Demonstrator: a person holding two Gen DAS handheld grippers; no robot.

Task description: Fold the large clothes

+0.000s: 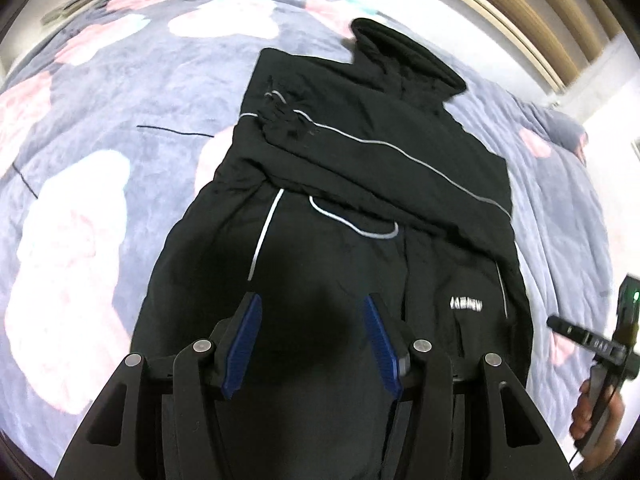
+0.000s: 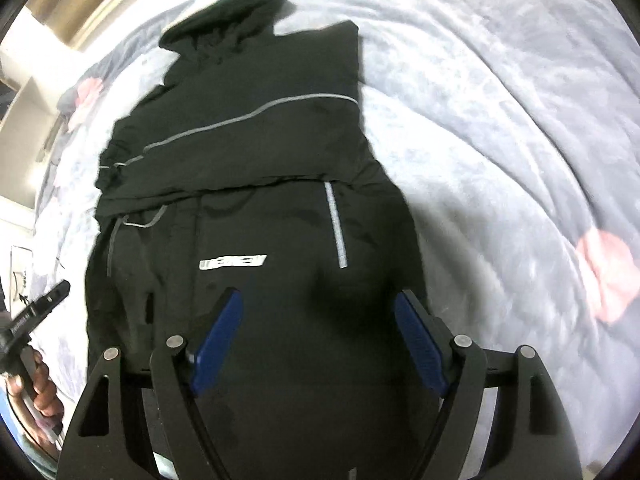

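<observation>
Left wrist: black jacket (image 1: 360,200) lies beneath spread fingers (image 1: 252,344).

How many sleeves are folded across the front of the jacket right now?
1 that I can make out. A black sleeve with grey reflective piping lies diagonally across the chest of the black padded jacket on the grey floral bedspread. A second sleeve may be hidden beneath it.
</observation>
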